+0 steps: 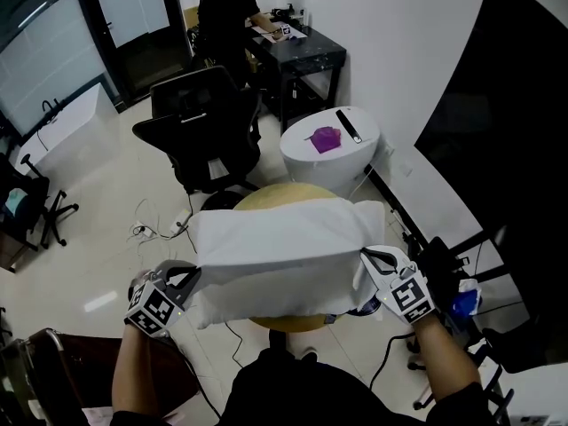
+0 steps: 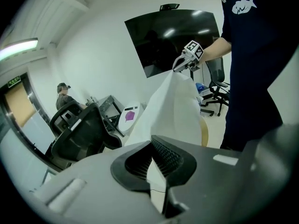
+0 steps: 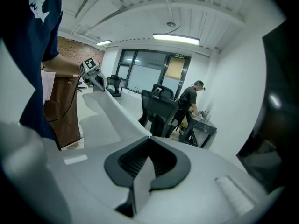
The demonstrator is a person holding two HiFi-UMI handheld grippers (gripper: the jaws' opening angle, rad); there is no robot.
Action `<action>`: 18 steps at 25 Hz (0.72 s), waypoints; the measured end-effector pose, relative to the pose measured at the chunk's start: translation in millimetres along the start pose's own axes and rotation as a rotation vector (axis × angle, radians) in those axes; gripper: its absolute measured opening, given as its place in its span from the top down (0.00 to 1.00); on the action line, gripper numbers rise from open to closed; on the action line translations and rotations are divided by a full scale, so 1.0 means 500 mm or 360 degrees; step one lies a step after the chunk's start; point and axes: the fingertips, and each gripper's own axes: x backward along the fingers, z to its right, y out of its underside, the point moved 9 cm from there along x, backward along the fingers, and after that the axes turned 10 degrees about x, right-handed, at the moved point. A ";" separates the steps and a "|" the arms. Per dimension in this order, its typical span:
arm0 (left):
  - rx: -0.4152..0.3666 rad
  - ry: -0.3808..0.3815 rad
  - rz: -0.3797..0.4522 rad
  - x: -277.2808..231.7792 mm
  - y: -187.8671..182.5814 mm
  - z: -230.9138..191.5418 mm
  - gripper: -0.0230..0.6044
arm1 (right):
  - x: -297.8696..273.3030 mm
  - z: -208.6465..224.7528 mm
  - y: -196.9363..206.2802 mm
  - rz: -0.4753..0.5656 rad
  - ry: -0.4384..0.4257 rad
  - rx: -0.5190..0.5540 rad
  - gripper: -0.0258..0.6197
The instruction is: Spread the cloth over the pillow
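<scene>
In the head view, the left gripper and the right gripper were each clamped shut on an end of the white cloth. It was stretched between them above a round table. The pillow below could not be told from the hanging fabric.

The left gripper view showed cloth pinched in its jaws and running ahead to the other gripper. The right gripper view showed the same.

So thin a pinch might slip under tension and drop one side. No container showed.
</scene>
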 end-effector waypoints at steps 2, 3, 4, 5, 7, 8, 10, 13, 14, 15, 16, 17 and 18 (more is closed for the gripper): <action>-0.0026 -0.0023 0.0017 0.020 -0.014 0.005 0.96 | 0.019 0.004 -0.017 0.0034 0.0026 0.0014 0.95; -0.0036 -0.0034 0.0027 0.029 -0.021 0.006 0.96 | 0.028 0.007 -0.025 0.0051 0.0039 0.0024 0.95; -0.0046 -0.0046 0.0039 0.039 -0.029 0.007 0.96 | 0.036 0.011 -0.033 0.0068 0.0051 0.0033 0.95; -0.0057 -0.0058 0.0052 0.049 -0.037 0.008 0.96 | 0.044 0.014 -0.042 0.0085 0.0065 0.0040 0.95; -0.0085 -0.0087 0.0078 0.070 -0.054 0.010 0.96 | 0.061 0.022 -0.062 0.0120 0.0094 0.0052 0.95; -0.0102 -0.0101 0.0088 0.081 -0.063 0.012 0.96 | 0.069 0.026 -0.071 0.0139 0.0109 0.0060 0.95; -0.0139 -0.0124 0.0094 0.100 -0.076 0.017 0.96 | 0.086 0.029 -0.090 0.0168 0.0125 0.0082 0.95; -0.0153 -0.0116 0.0070 0.114 -0.073 0.027 0.96 | 0.101 0.018 -0.098 0.0167 0.0099 0.0116 0.95; -0.0140 -0.0095 0.0053 0.112 -0.065 0.031 0.96 | 0.101 0.011 -0.092 0.0157 0.0078 0.0120 0.95; -0.0124 -0.0065 0.0025 0.106 -0.054 0.036 0.96 | 0.099 0.003 -0.084 0.0142 0.0050 0.0119 0.95; -0.0111 -0.0026 -0.0016 0.097 -0.041 0.044 0.96 | 0.094 -0.006 -0.072 0.0118 0.0017 0.0117 0.95; -0.0105 0.0019 -0.0067 0.085 -0.028 0.056 0.96 | 0.089 -0.017 -0.061 0.0089 -0.0018 0.0112 0.95; -0.0103 0.0067 -0.0121 0.073 -0.014 0.070 0.96 | 0.085 -0.028 -0.049 0.0058 -0.0051 0.0105 0.95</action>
